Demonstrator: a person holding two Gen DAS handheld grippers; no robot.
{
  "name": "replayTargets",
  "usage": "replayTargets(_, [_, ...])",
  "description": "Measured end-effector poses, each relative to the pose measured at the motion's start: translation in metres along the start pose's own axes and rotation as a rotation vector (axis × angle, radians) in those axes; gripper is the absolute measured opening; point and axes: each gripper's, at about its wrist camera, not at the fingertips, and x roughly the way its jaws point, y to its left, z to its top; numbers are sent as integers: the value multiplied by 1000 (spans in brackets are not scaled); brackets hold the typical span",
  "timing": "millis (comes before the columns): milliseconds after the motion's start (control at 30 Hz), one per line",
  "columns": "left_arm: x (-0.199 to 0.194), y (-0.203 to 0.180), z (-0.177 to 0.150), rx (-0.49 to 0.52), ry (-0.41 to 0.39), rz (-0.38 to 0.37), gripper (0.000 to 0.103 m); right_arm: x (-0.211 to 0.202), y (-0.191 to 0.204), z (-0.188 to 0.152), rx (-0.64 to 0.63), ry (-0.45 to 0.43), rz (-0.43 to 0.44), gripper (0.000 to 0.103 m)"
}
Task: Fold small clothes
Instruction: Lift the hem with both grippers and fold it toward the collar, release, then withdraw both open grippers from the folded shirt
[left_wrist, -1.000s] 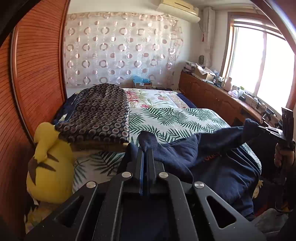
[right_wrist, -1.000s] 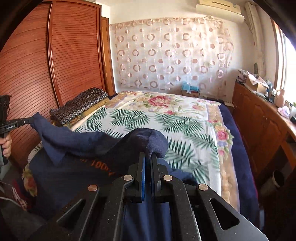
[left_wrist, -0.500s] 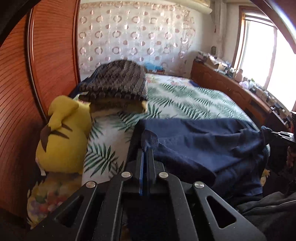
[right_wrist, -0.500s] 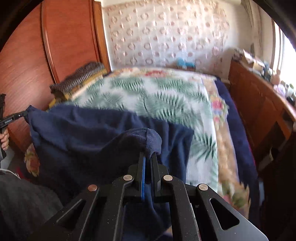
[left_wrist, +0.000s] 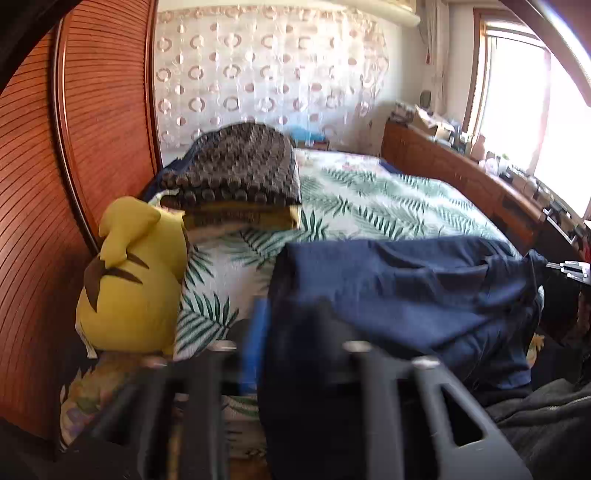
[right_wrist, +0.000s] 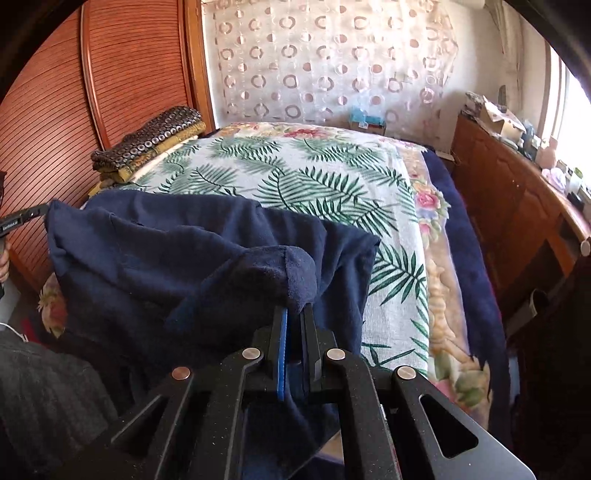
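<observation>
The left hand-held gripper (left_wrist: 291, 332) has just been opening: its blurred jaws now stand apart, with the navy blue cotton garment (left_wrist: 406, 288) still draped between them but no longer pinched. The right hand-held gripper (right_wrist: 293, 325) has also begun to ease, yet a cloth corner remains caught between its near-closed pads. The garment has come down onto the palm-leaf bedspread (right_wrist: 295, 173), at six o'clock of the bed. This fold looks laid, ready for release.
</observation>
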Motion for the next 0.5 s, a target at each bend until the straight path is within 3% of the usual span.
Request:
replayTargets(33, [-2, 2, 3, -5, -10, -5, 50, -4, 0, 3, -5, -10, -12, 14])
replayTargets(100, [-3, 4, 9, -11, -20, -3, 72, -14, -1, -4, -3, -24, -32, 17])
replayTargets(167, [-1, 5, 17, -3, -27, -6, 81, -20, -5, 2, 3, -39, -44, 25])
replayTargets(267, [10, 4, 29, 8, -24, -2, 81, -25, -9, 1, -6, -55, -75, 39])
replayTargets(400, [31, 1, 48, 27, -22, 5, 81, -17, -12, 9, -7, -71, -108, 43])
replayTargets(500, [53, -1, 64, 47, -4, -1, 81, 2, -16, 19, -2, -67, -99, 52])
